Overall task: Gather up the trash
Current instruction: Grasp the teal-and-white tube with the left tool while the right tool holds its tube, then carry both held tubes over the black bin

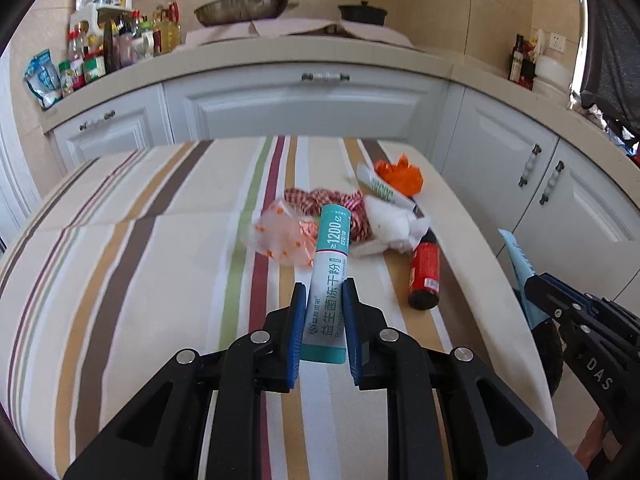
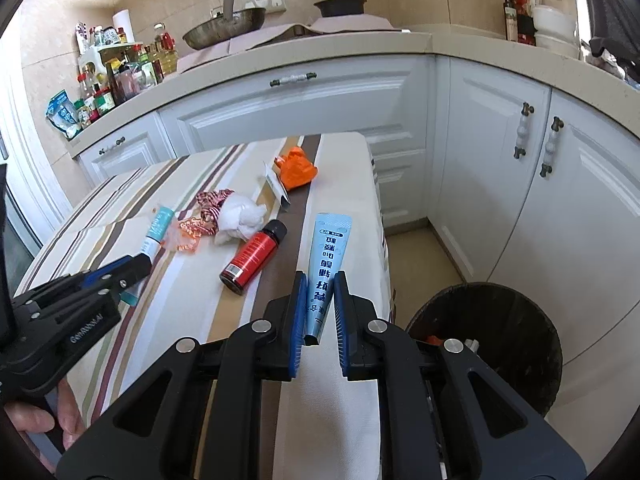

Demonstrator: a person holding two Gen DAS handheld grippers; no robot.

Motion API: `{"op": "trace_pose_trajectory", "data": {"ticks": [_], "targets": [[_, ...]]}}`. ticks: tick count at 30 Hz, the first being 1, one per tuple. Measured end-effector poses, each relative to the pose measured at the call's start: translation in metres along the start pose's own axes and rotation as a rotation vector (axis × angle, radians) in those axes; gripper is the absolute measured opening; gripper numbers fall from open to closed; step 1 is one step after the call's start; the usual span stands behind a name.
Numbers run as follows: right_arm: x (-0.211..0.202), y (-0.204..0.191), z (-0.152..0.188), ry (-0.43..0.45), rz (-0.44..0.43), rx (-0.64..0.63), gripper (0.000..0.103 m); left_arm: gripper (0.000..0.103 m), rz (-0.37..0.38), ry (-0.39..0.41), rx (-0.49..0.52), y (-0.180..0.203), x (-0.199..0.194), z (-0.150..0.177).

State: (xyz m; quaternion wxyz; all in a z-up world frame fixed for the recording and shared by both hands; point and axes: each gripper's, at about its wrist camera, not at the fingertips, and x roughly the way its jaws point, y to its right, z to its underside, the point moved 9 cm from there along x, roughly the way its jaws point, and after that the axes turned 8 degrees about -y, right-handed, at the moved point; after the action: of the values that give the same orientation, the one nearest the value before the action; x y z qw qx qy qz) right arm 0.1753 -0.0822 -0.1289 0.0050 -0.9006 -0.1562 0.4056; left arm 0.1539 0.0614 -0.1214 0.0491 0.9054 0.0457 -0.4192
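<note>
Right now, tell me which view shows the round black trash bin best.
The right wrist view: the round black trash bin sits on the floor beside the table, its rim and inside visible. The left wrist view shows only a dark edge behind the right gripper.

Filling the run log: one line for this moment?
left gripper: shut on teal sachet | right gripper: shut on blue sachet | bin: right

Bottle (image 2: 254, 255) lies on the desk (image 2: 192, 312), right of the wrappers (image 2: 208, 216); bin (image 2: 486, 344) stands on the floor beside the desk.

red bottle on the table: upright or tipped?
Tipped. The red bottle lies on its side on the striped tablecloth, black cap toward the white tissue wad, base toward the camera.
</note>
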Motion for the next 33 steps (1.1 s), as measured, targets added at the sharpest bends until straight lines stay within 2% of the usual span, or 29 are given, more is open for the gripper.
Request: {"op": "trace_pose_trajectory", "data": {"ticks": [15,20,25,33], "targets": [[-0.048,-0.006,-0.003,0.101,0.010,-0.010,0.014,0.020,-0.011,0.117,0.022,-0.002,-0.049,0.000],[-0.066,0.000,0.003,0.125,0.031,-0.006,0.014,0.020,0.010,0.144,0.041,0.007,-0.063,0.004],[-0.083,0.016,0.010,0.144,0.060,0.016,0.014,0.020,0.043,0.172,0.062,0.022,-0.075,0.004],[-0.112,0.053,0.023,0.188,0.140,0.056,0.014,0.020,0.111,0.219,0.132,0.066,-0.091,0.006]]}}
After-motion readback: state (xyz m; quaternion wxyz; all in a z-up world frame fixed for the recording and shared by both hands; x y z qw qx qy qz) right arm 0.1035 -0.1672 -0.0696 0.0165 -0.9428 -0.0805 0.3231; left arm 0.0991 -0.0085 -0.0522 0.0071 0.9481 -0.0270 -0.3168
